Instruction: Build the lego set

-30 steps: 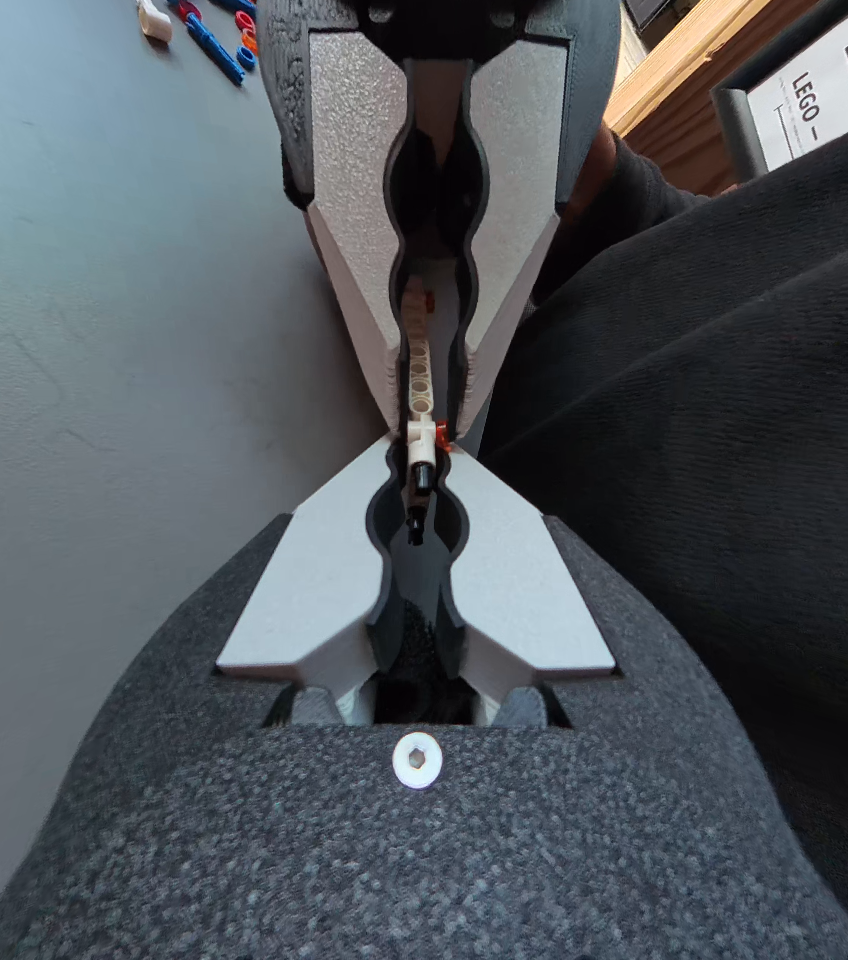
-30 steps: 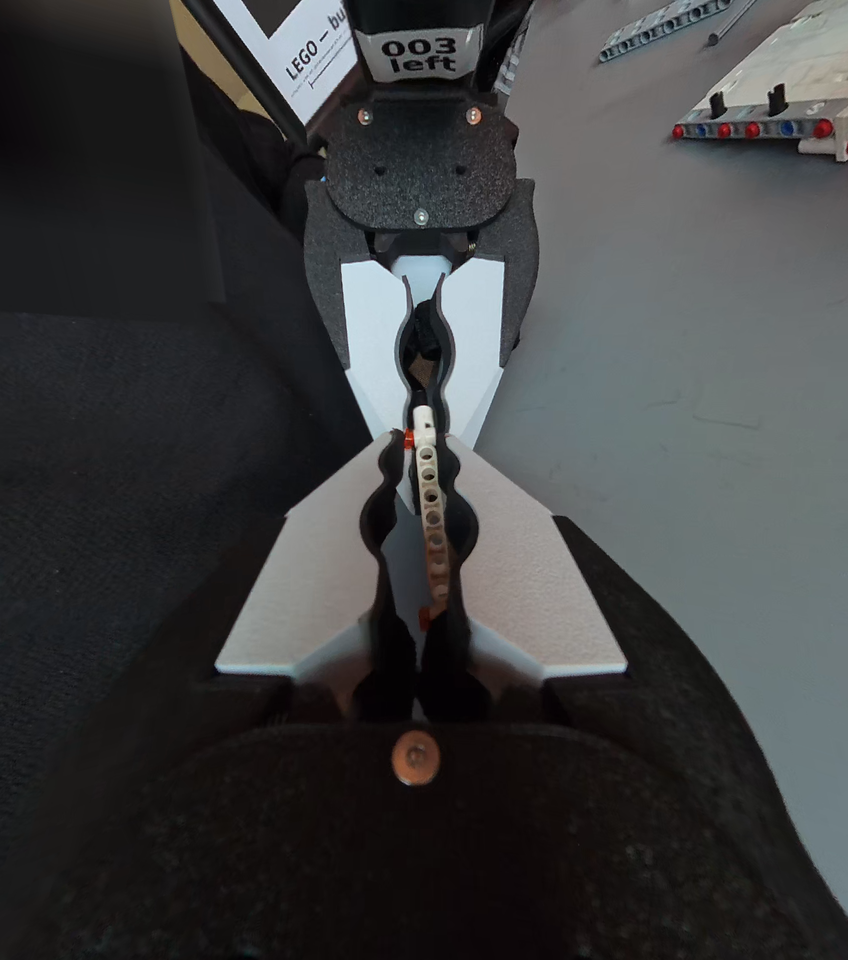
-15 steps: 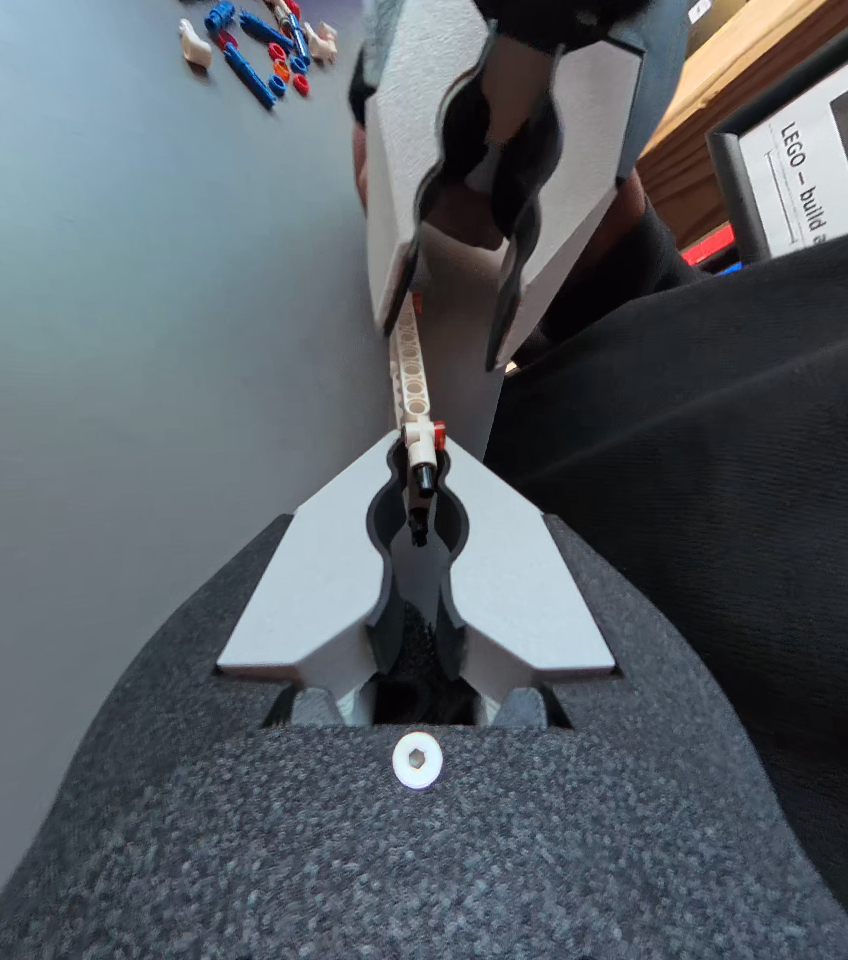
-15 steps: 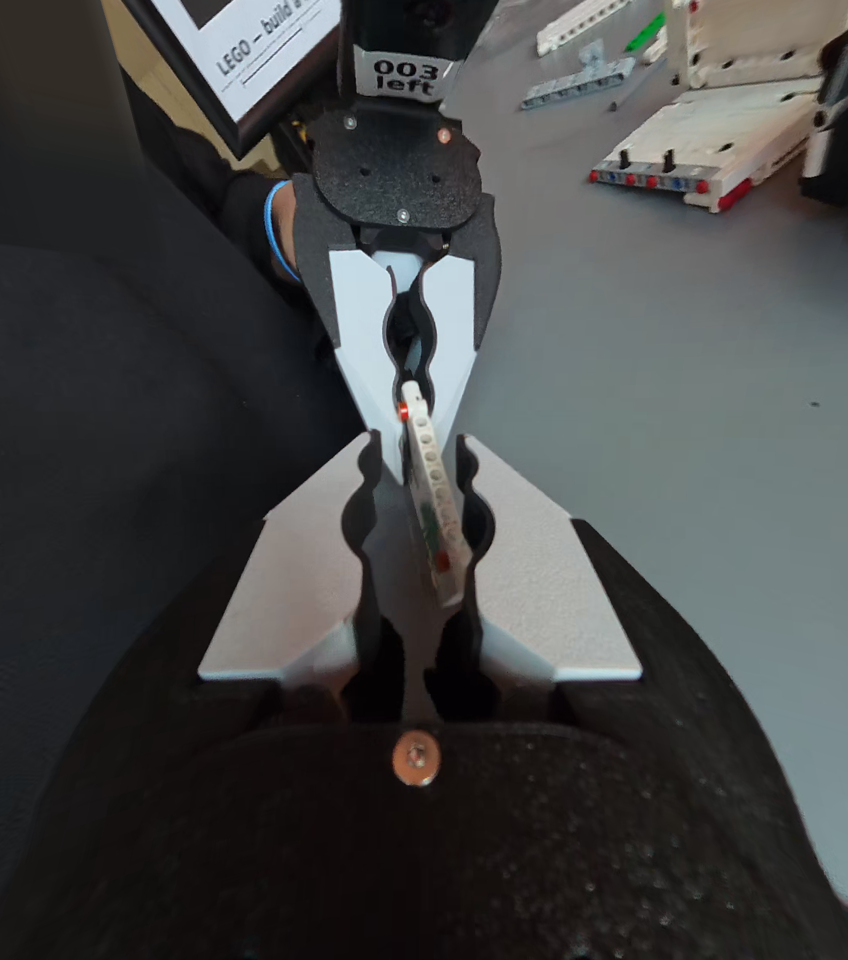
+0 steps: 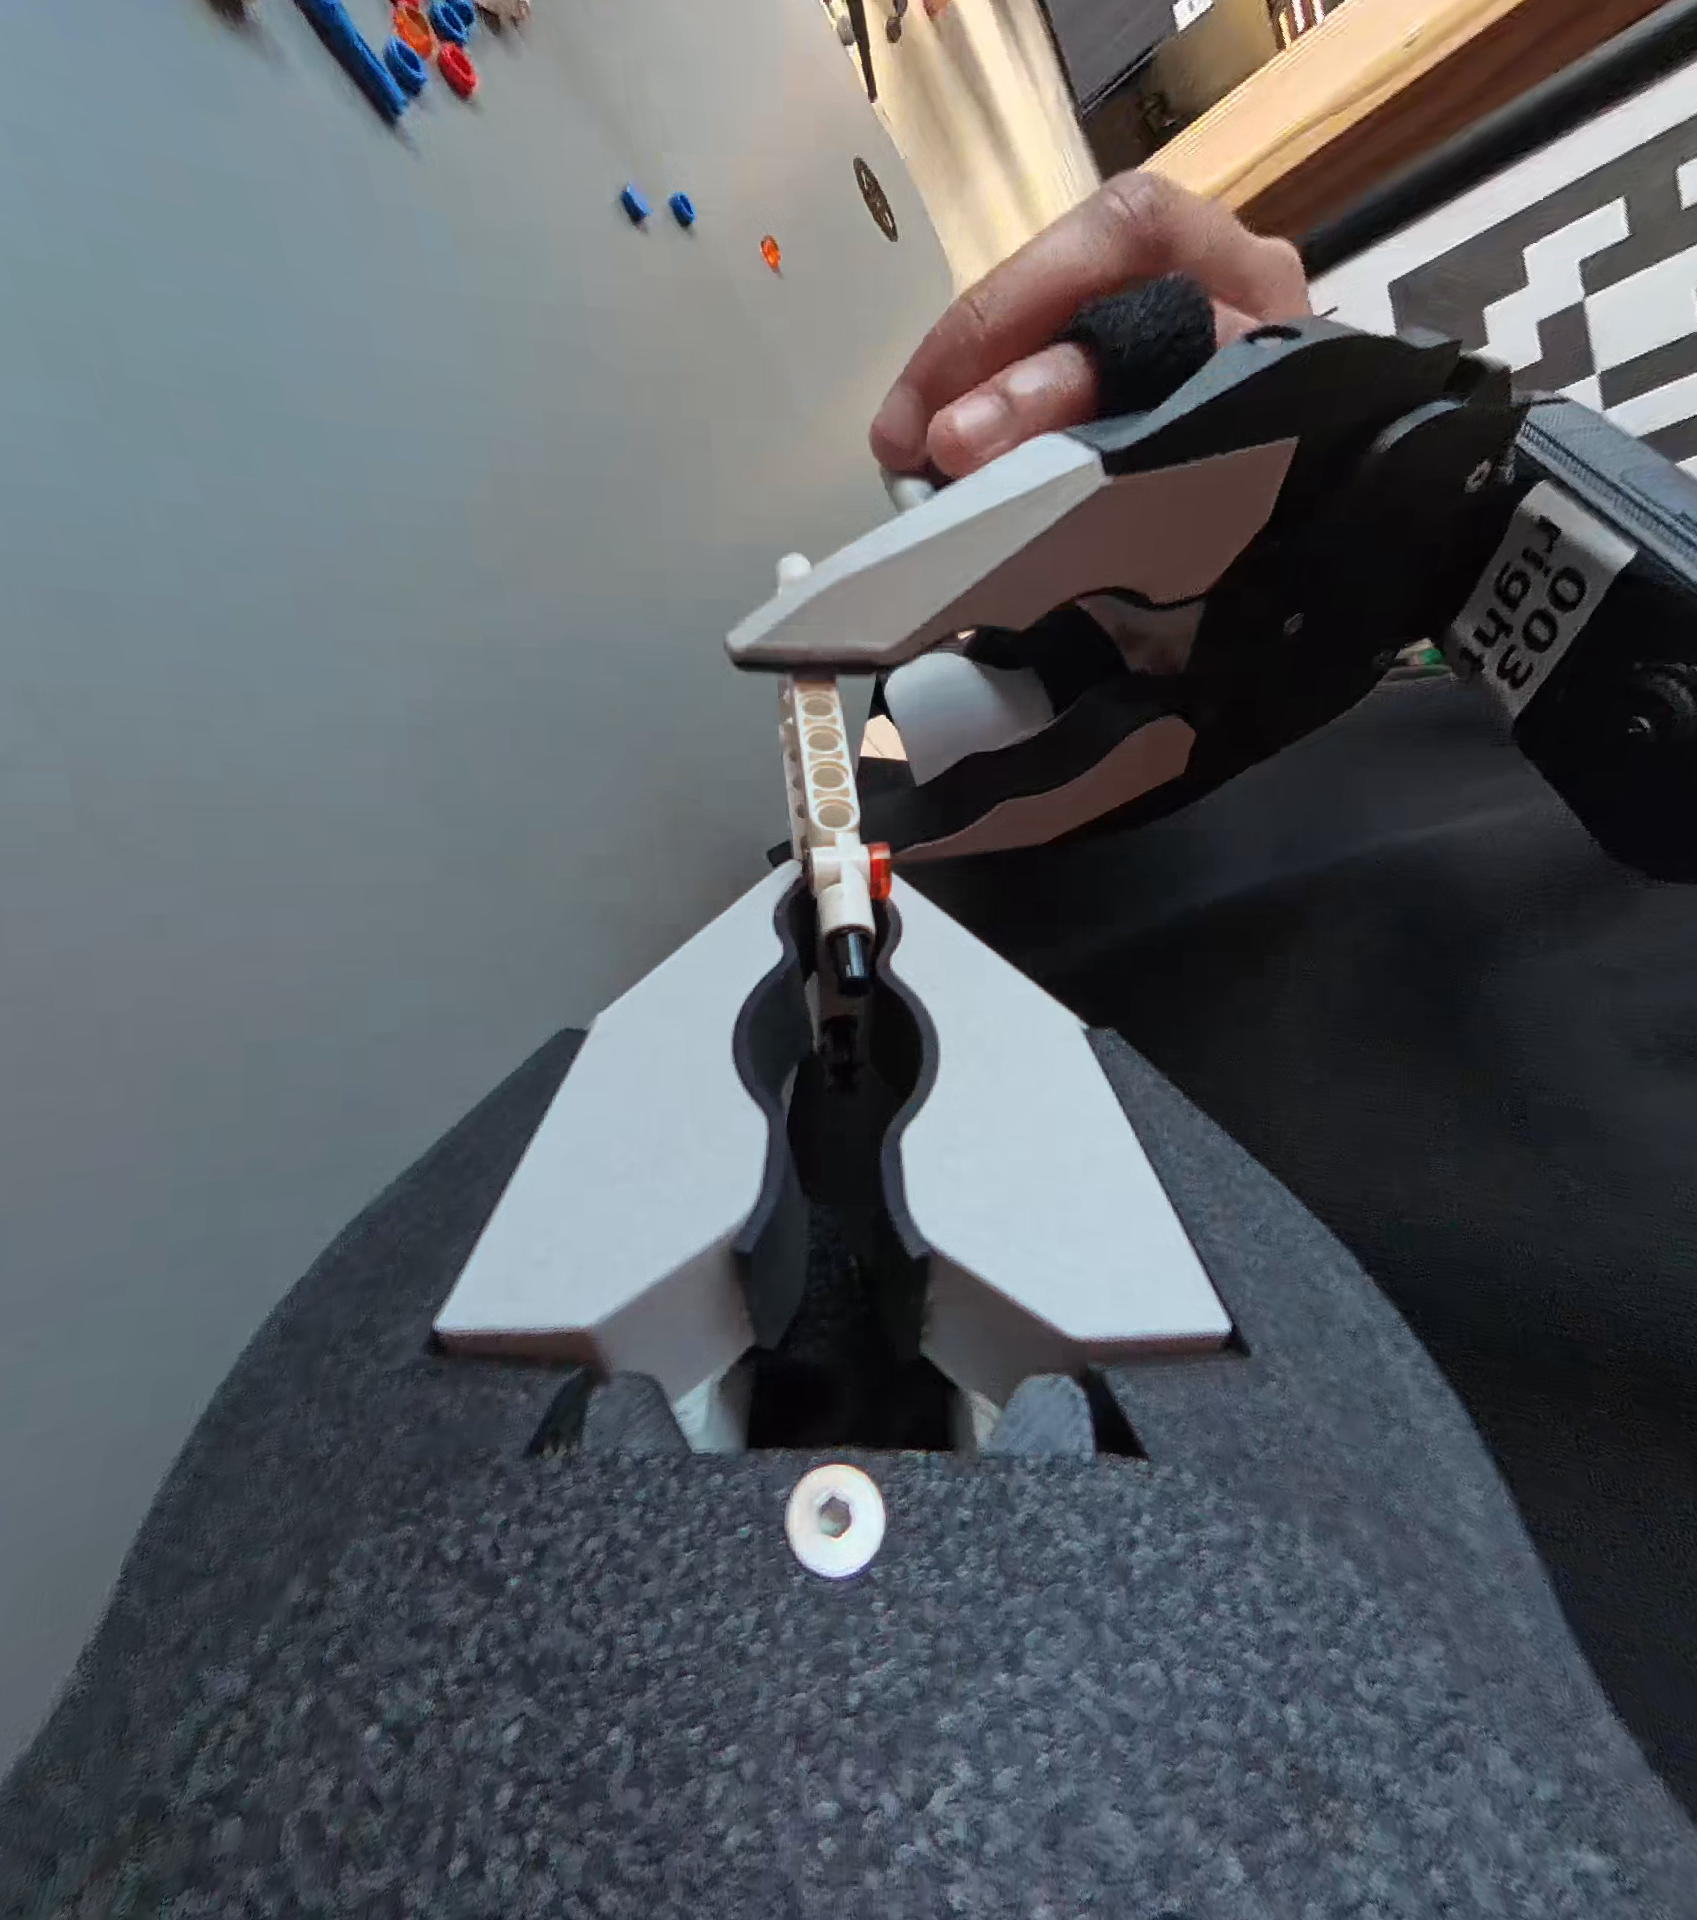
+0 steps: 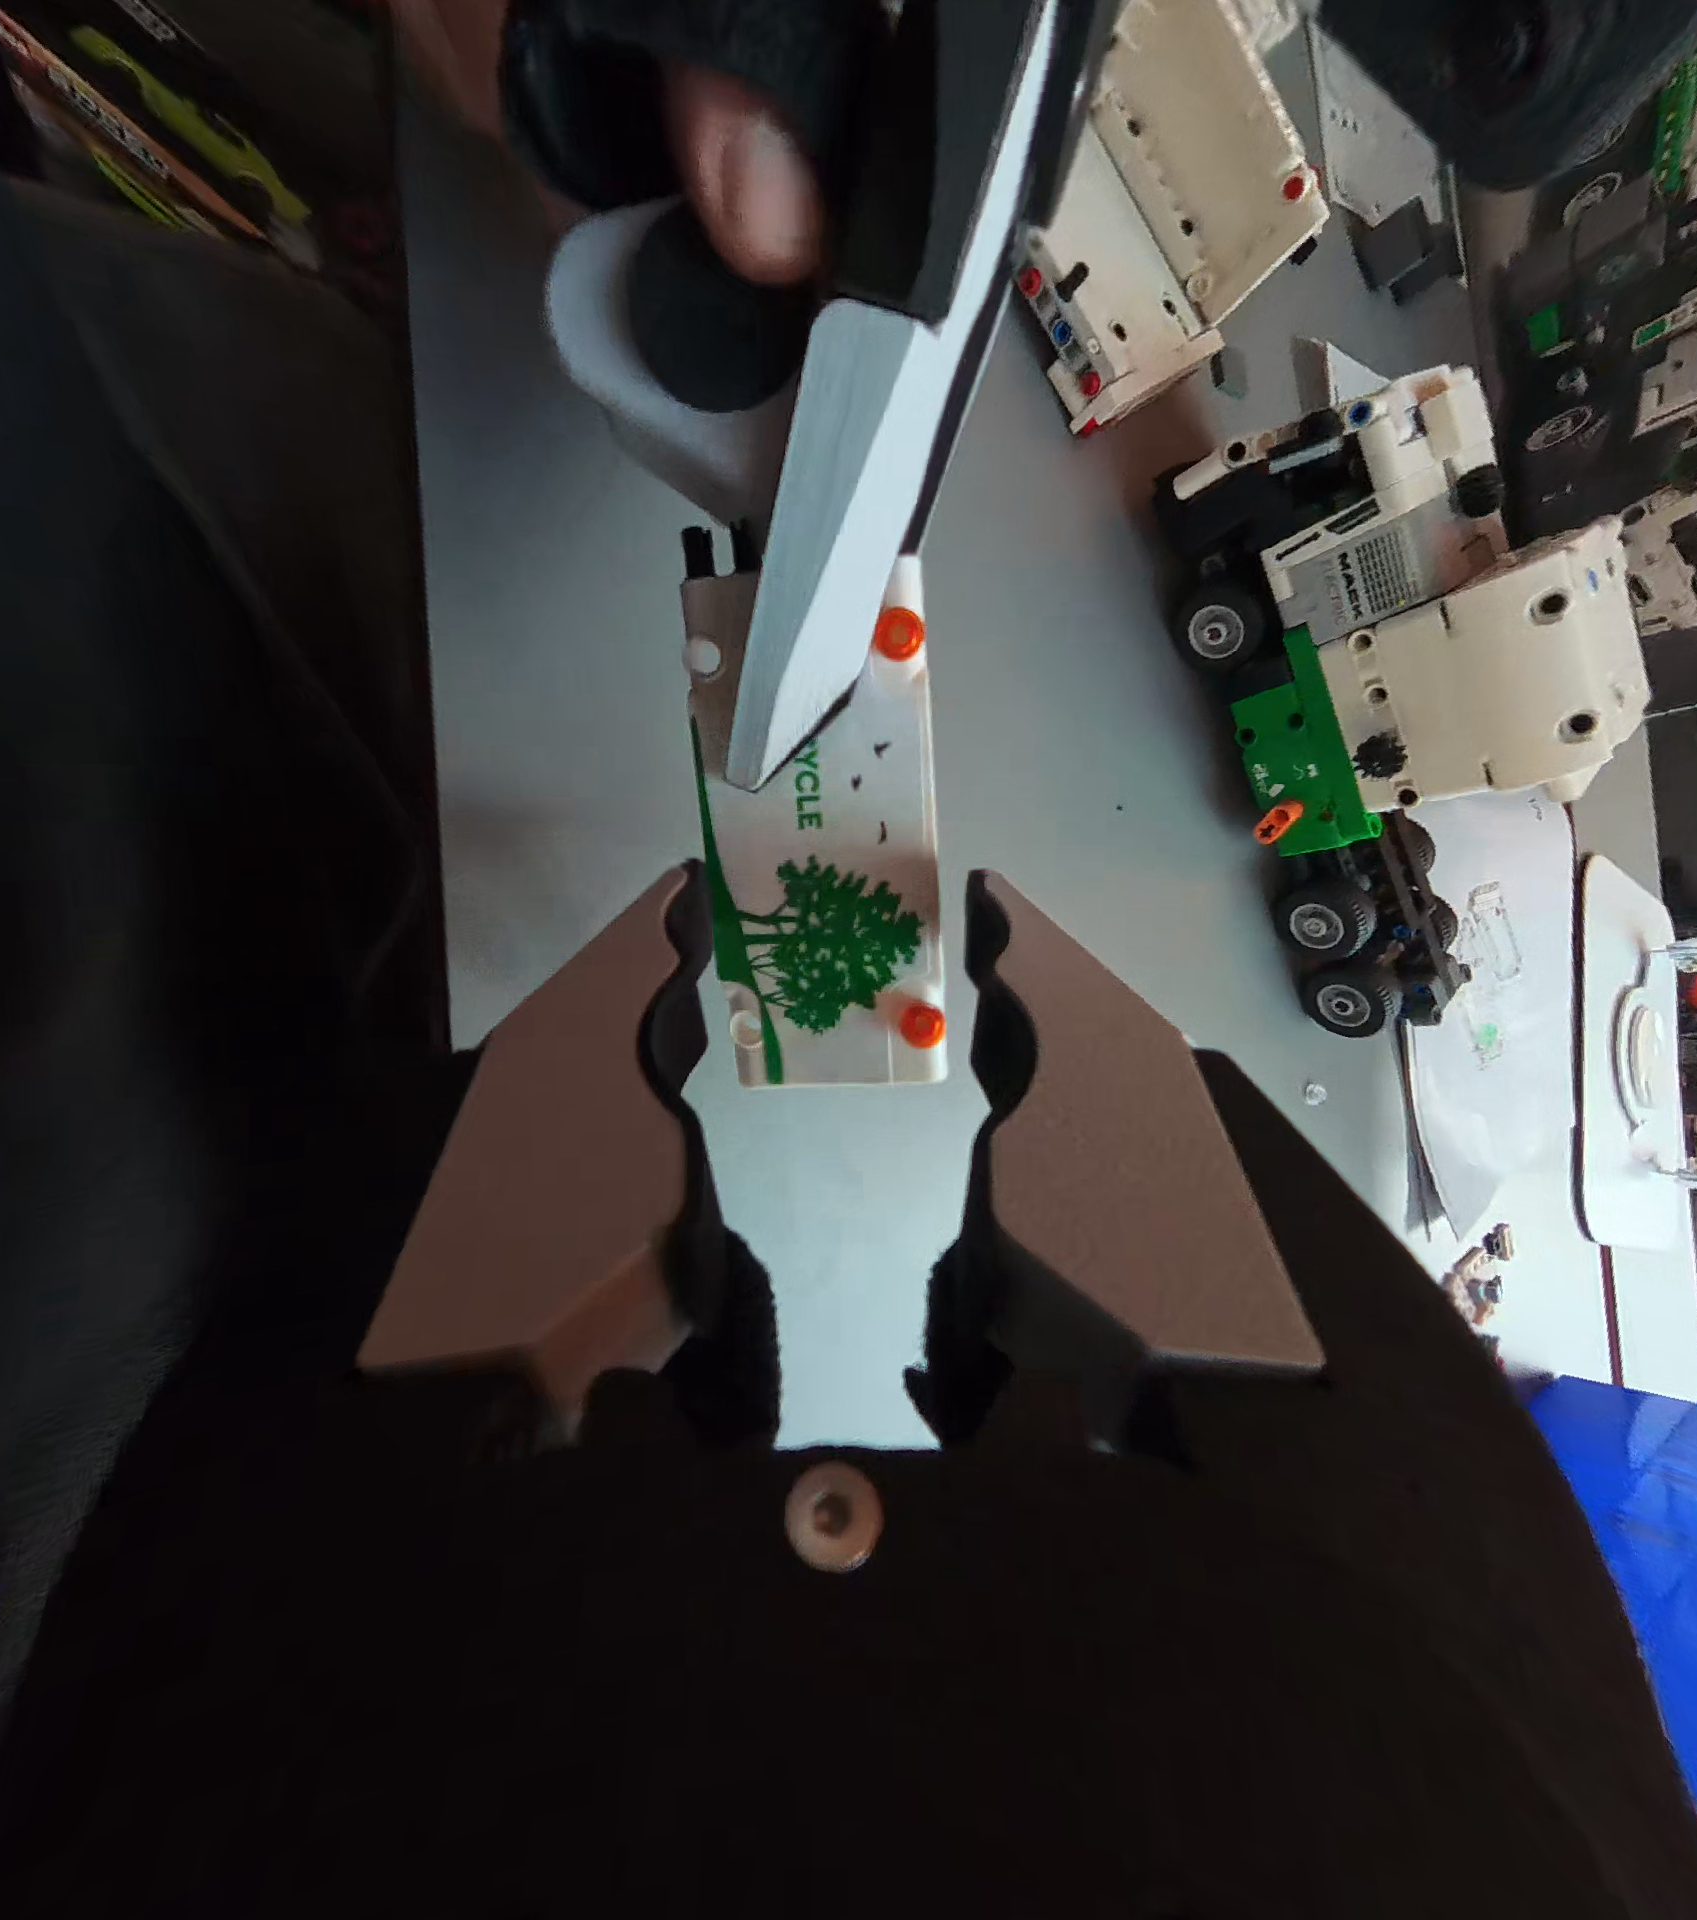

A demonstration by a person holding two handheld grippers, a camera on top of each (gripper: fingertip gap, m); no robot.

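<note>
Left claw (image 5: 842, 904): jaws drawn together on one end of a white panel (image 6: 823, 904) seen edge-on, with a row of round holes along its rim. The pads press a white connector and black pin at that end, and an orange stud (image 5: 878, 869) juts out just at 3 o'clock of the tips.

Right claw (image 6: 828, 894): jaws spread wide, nothing gripped. In the right wrist view the panel's free end lies between its fingers (image 6: 989, 935), with a clear gap at the 3 o'clock finger; contact at the 9 o'clock finger cannot be told. The panel's face carries a green tree print and two orange studs.

A hand (image 5: 1062, 343) holds the right claw, at 1 o'clock of the left claw. On the grey bench (image 5: 200, 727), small blue and red parts (image 5: 408, 52) lie at 11 o'clock, well apart. In the right wrist view a white and green toy truck (image 6: 1395, 727) stands at 2 o'clock of the panel
</note>
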